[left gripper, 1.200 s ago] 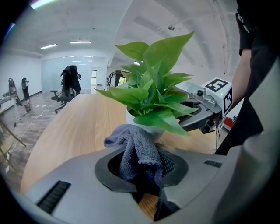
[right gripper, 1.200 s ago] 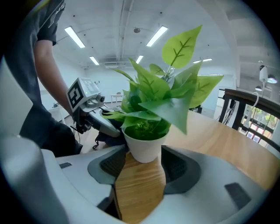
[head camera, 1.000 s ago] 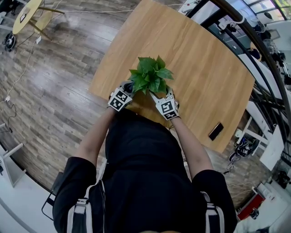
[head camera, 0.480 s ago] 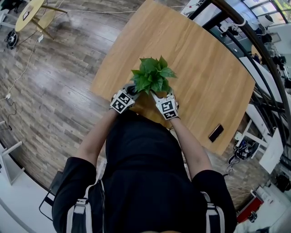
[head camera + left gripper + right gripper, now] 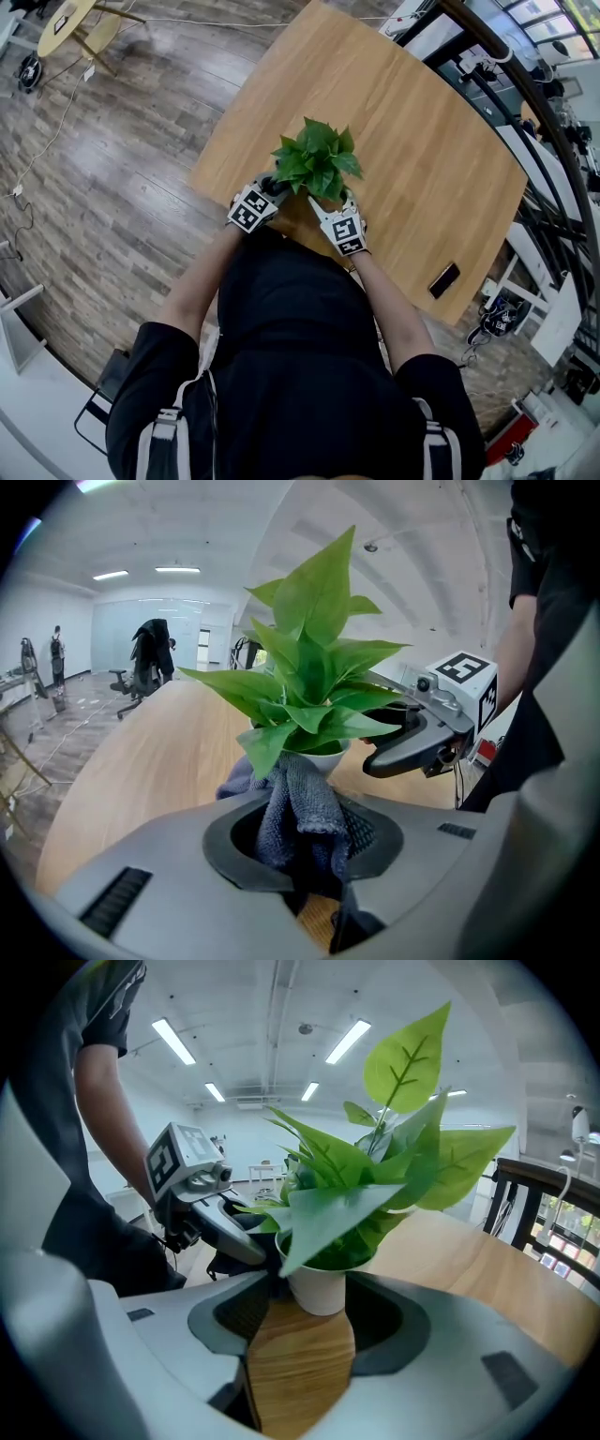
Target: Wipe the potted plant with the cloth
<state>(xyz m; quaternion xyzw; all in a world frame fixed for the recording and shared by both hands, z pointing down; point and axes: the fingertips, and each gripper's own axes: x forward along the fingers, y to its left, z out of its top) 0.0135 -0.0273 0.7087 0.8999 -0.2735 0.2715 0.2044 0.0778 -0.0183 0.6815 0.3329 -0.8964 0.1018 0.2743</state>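
two grips matter here. your left gripper (image 5: 300, 841) is clamped on the grey cloth (image 5: 298, 803), and the cloth's bunched end lies against the white pot (image 5: 320, 1290), just under the lowest leaves (image 5: 309, 682). your right gripper (image 5: 309, 1330) has a jaw on either side of that pot and looks snug on it, so treat it as your anchor. the plant (image 5: 317, 157) stands near your edge of the wooden table (image 5: 422, 131), between the two grippers. the wipe seems to be at the pot wall. for a good stroke, hold the right side firm and low so the pot cannot tip or slide, and drag the cloth round the wall rather than pushing across it. on the leaves, stroke from stem to tip with light pressure. they look thin and will likely fold or tear if the cloth snags.
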